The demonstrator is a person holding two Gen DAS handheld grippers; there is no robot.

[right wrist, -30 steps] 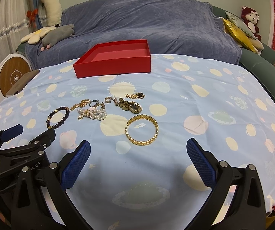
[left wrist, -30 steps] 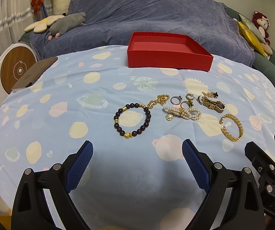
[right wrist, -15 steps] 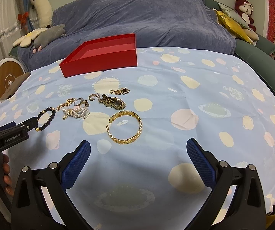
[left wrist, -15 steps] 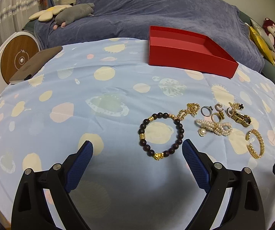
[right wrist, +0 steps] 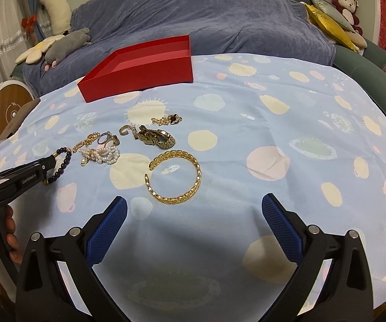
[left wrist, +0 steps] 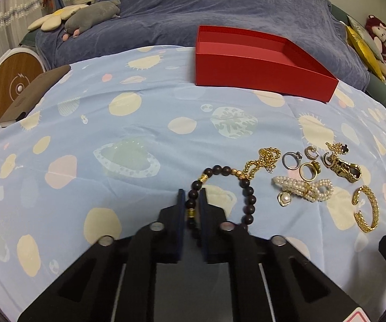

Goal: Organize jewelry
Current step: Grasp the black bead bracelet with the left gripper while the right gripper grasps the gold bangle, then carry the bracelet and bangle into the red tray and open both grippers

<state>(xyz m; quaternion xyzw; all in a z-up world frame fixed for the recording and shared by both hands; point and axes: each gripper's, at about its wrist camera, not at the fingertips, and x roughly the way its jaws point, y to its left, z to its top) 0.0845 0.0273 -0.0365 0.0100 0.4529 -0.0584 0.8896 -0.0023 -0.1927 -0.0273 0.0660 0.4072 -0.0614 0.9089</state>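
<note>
Dark bead bracelet (left wrist: 221, 187), at 9 o'clock of the jewelry pile, just got clamped by closing left gripper (left wrist: 192, 198), ready for red box (left wrist: 260, 73); right gripper (right wrist: 194, 214) gaped empty.

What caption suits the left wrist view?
Left claw has just closed on the dark bead bracelet, red box waiting beyond.

place: home living room | cues: blue-draped sofa (right wrist: 206, 18), plush toys (left wrist: 90, 18), planet-print tablecloth (right wrist: 287, 123)
</note>
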